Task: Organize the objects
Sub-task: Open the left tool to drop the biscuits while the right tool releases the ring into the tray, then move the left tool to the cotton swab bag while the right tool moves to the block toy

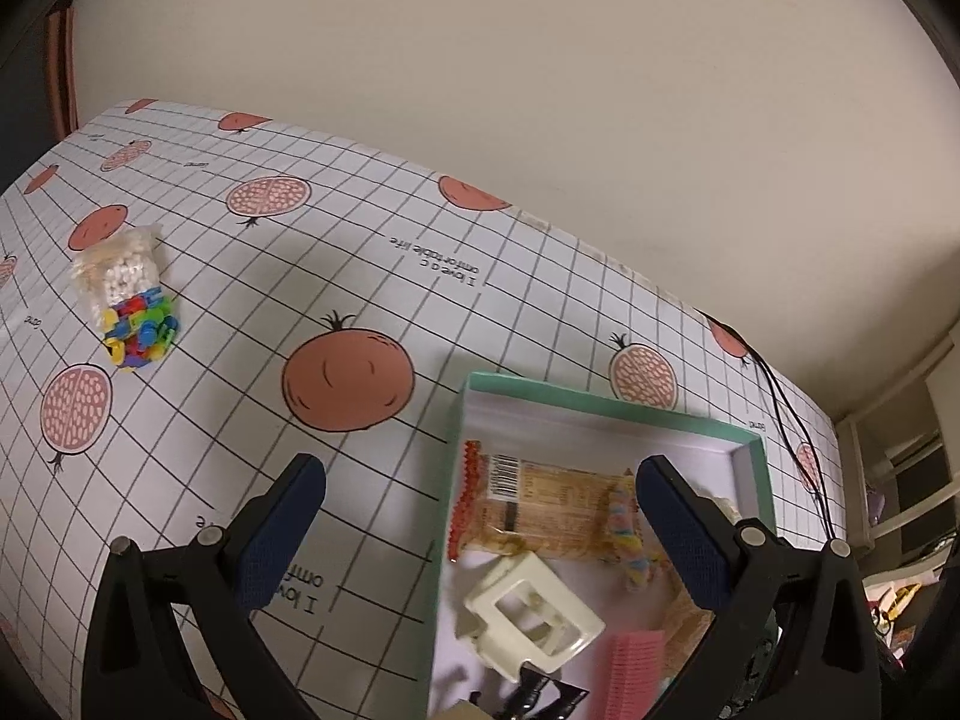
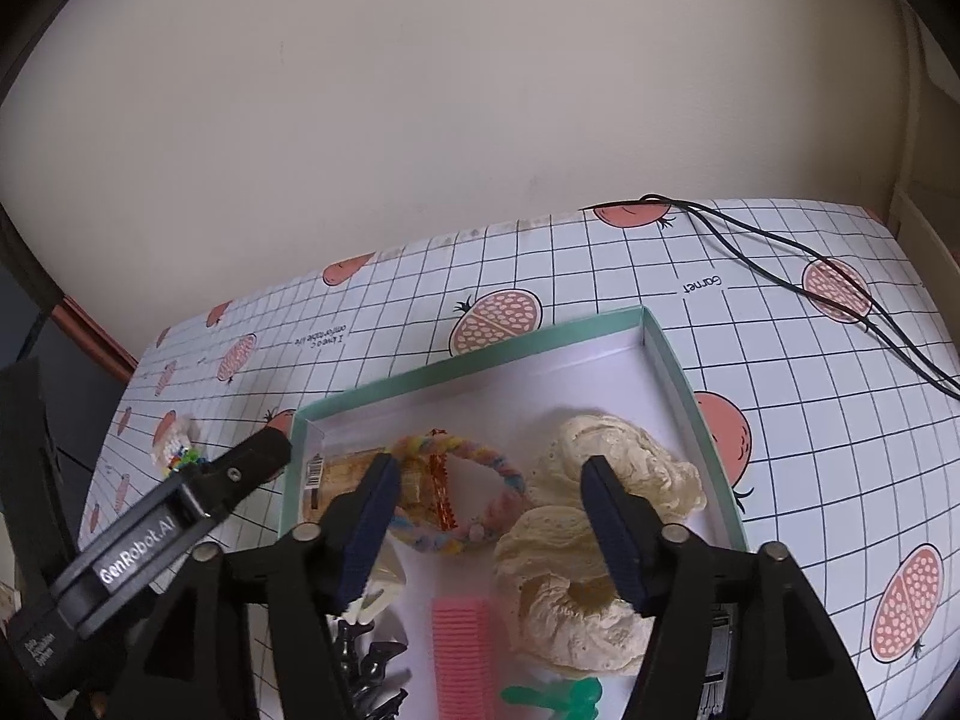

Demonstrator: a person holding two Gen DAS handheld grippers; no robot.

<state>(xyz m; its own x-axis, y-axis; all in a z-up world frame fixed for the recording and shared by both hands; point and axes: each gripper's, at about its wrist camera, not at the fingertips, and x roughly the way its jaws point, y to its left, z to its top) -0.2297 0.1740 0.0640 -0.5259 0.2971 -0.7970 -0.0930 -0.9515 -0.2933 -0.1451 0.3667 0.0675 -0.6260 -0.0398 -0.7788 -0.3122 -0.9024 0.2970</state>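
The left gripper [image 1: 480, 501] is held with its fingers spread wide and nothing between the pads. Under and beyond its right finger [image 1: 681, 531] a mint-rimmed box [image 1: 606, 402] is seen on the pomegranate-print tablecloth [image 1: 360, 276]. Inside the box, between the two fingers, a snack packet [image 1: 540, 507] lies flat, with a cream claw clip [image 1: 528, 615] nearer the wrist and a pink comb [image 1: 630, 672] beside it. Far beyond the left finger [image 1: 282, 531], well apart from the box, a clear bag of beads [image 1: 129, 300] rests on the cloth.

The right gripper [image 2: 486, 531] is likewise held open over the box [image 2: 666, 354]. A pastel twisted hair ring [image 2: 480, 480] is framed between its fingers, and two cream lace scrunchies [image 2: 576, 606] lie under and past the right finger [image 2: 615, 534]. A green clip [image 2: 558, 699] is seen near the wrist. A black cable [image 2: 810, 276] runs across the cloth far to the right.
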